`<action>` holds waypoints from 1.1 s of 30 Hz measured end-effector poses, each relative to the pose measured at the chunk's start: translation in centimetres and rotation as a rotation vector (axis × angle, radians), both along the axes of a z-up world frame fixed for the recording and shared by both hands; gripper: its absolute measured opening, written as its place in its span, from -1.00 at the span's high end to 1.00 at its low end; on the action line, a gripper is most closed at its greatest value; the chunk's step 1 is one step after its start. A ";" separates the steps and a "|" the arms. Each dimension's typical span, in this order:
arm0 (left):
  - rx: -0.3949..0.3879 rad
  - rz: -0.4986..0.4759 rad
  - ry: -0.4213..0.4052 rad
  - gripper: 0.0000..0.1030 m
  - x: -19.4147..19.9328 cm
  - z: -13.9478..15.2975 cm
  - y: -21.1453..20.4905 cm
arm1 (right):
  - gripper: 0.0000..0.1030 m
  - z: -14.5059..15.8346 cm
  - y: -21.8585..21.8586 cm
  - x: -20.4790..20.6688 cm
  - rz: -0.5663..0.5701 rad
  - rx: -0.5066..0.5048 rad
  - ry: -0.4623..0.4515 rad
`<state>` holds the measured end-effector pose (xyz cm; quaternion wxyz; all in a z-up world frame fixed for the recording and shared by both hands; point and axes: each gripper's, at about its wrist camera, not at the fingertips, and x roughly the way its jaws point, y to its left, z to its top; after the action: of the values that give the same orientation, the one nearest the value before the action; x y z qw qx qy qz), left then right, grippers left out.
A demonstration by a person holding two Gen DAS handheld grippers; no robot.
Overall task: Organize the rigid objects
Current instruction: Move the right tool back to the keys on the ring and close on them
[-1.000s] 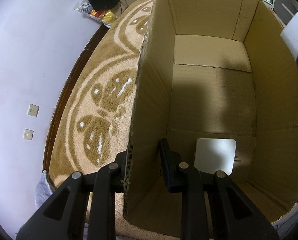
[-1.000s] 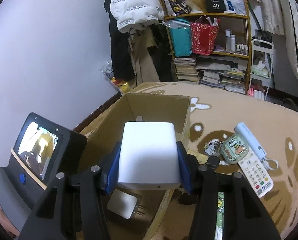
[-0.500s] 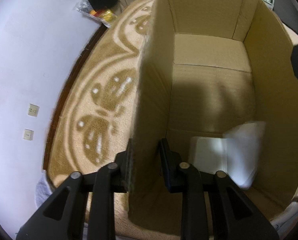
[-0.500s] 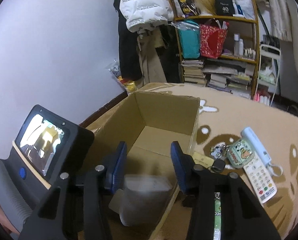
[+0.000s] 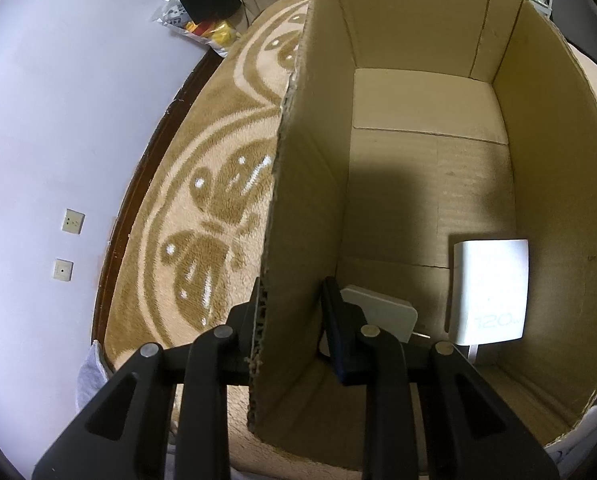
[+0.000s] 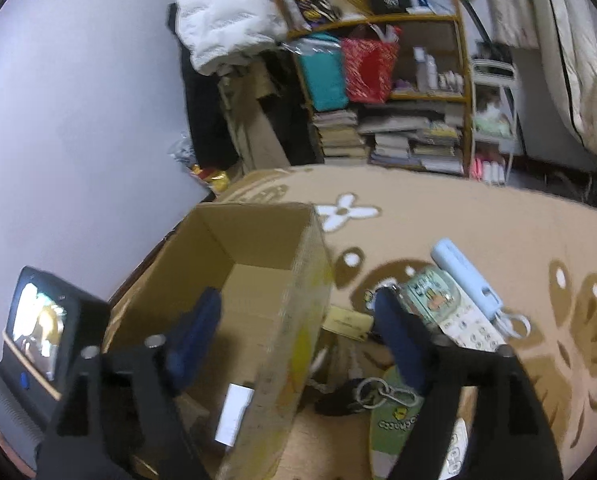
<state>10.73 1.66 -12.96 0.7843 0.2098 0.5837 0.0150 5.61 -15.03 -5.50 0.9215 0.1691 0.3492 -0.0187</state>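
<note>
Two white chargers lie in the open brown cardboard box (image 5: 418,184), one gripper pinching its wall and the other spread empty above its rim.

Our left gripper (image 5: 290,312) is closed on the box's left wall, one finger outside, one inside. From this view we see the tall white block charger marked 120W (image 5: 488,290) standing against the box's right wall, and a flatter white square charger (image 5: 378,312) lying just beside our inner finger; the far half of the box floor is bare. Our right gripper (image 6: 298,332) is wide open, holding nothing, straddling the box's right rim. Only this view shows the beige patterned carpet (image 6: 478,224) right of the box, crowded with a white remote control (image 6: 468,322), a pale blue power bank (image 6: 464,270) and a metal key ring (image 6: 372,390).
</note>
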 end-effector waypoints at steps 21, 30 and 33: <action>0.000 0.000 0.002 0.50 0.1 0.2 0.2 | -0.81 -3.1 -3.5 0.2 -0.081 0.038 0.121; 0.000 0.000 0.003 0.50 0.1 0.2 0.2 | -0.76 -4.6 -4.4 0.3 -0.116 0.075 0.176; 0.000 0.001 0.003 0.50 0.1 0.2 0.2 | -0.47 -5.3 -4.6 0.5 -0.110 0.083 0.207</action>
<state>10.86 1.86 -12.81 0.7833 0.2098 0.5850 0.0150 6.11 -19.58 -10.79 0.8703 0.2233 0.4330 -0.0721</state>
